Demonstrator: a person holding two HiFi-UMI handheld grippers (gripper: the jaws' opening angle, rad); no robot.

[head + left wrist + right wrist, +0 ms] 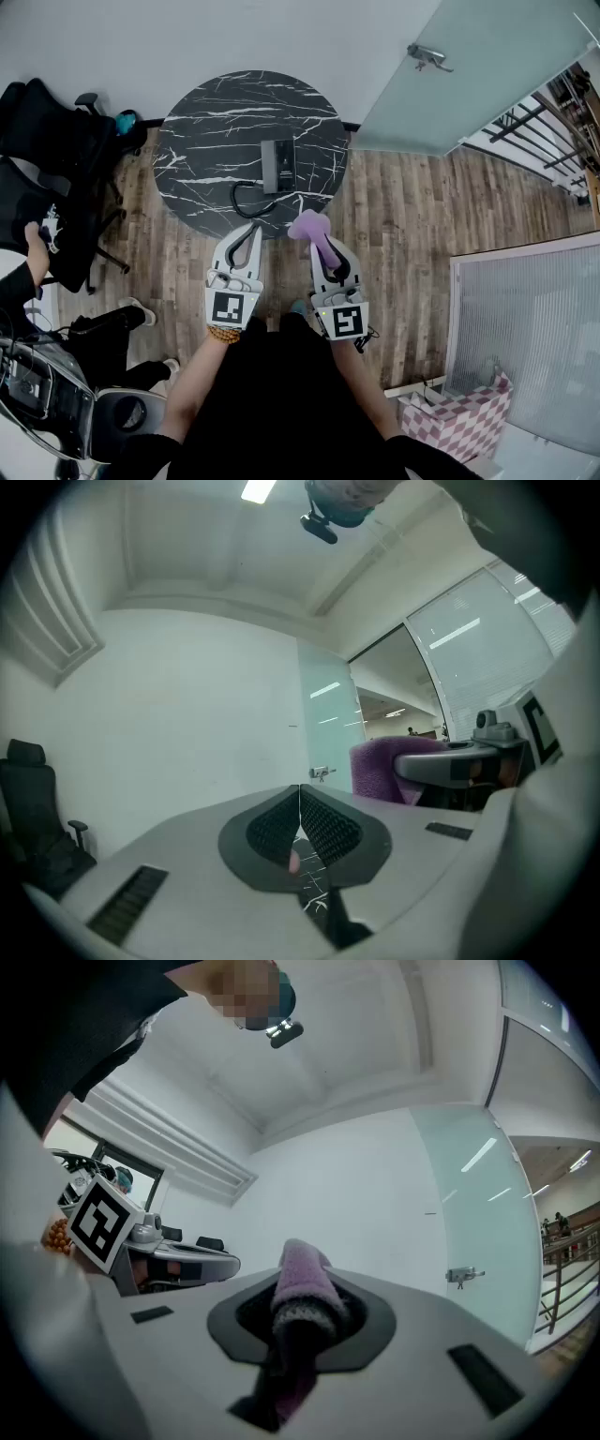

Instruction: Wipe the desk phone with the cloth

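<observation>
- In the head view, the desk phone (277,166) lies on the round black marble counter (202,131). Its coiled cord (246,199) loops on the person's side of the phone. Neither gripper view shows the phone.
- The left claw (249,230) hangs on the near side of the phone, at the counter's rim and apart from the phone. The left gripper view shows its jaws clenched together with nothing between them, and a sliver of marbled counter below.
- The right claw (323,251) is to the near right of the phone. In the right gripper view it grasps the purple cloth (302,1288), which stands folded between the jaws.
- Only the head view shows the cloth's free end pointing toward the phone, well short of it.
- A black office chair (56,159) stands far left of the phone, and a frosted glass door (469,66) stands beyond it to the right.
</observation>
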